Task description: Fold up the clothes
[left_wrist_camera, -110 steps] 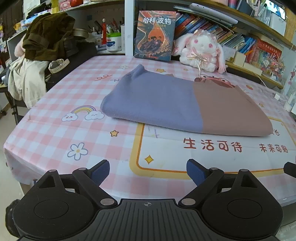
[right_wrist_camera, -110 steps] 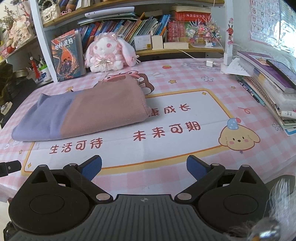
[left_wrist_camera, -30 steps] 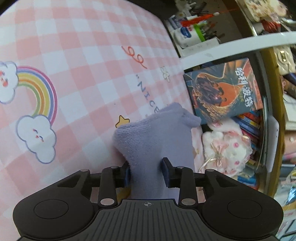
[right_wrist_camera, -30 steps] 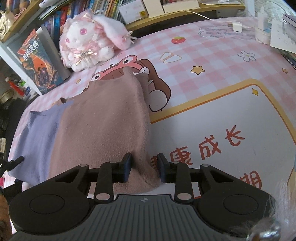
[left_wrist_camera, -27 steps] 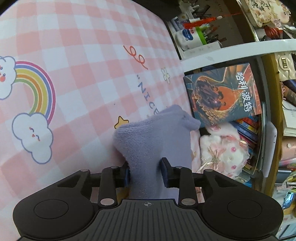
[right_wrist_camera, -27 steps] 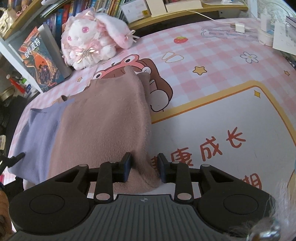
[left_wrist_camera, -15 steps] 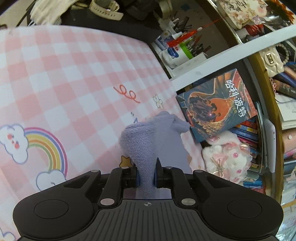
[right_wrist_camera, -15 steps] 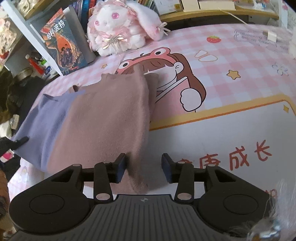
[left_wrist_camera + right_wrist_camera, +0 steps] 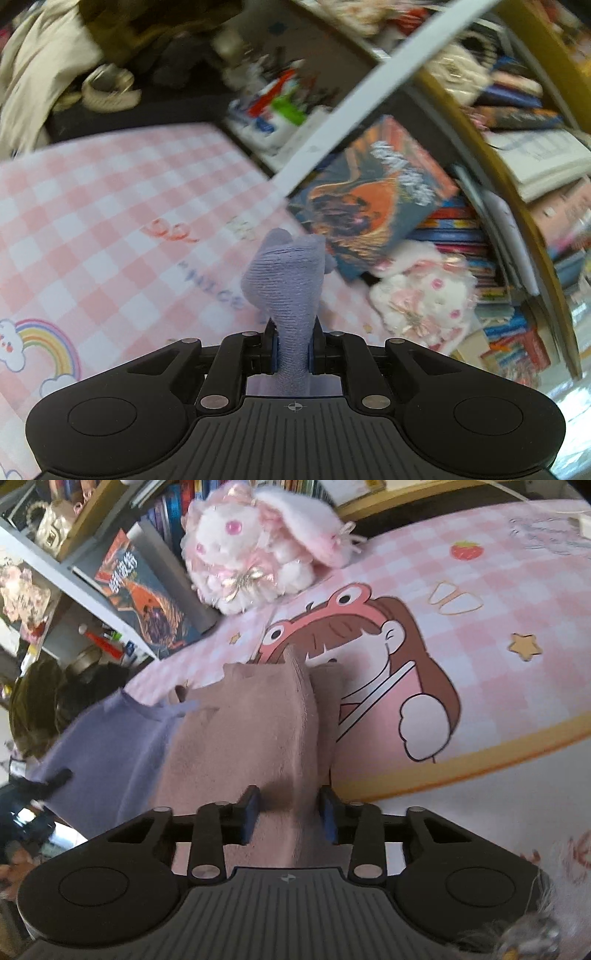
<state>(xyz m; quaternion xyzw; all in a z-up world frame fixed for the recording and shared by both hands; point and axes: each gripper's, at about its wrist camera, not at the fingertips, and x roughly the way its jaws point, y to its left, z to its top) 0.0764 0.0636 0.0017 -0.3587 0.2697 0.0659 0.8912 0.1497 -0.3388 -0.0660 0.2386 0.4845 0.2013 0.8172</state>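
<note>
The garment is a folded knit piece, lavender at one end and dusty pink at the other. My left gripper is shut on the lavender end, which is bunched up and lifted off the pink checked tablecloth. My right gripper is shut on the pink end, with a thick fold of cloth pinched between its blue pads. In the right wrist view the lavender half slopes up to the left, where the left gripper's tip holds it.
A white and pink plush rabbit and an upright book stand at the back of the table by the bookshelf. The same book and rabbit show in the left wrist view. Clothes are piled at the far left.
Both grippers have risen with the garment's ends. The right gripper, which was half open around the pink edge, now pinches it. The left view has tilted up and is blurred by motion.
</note>
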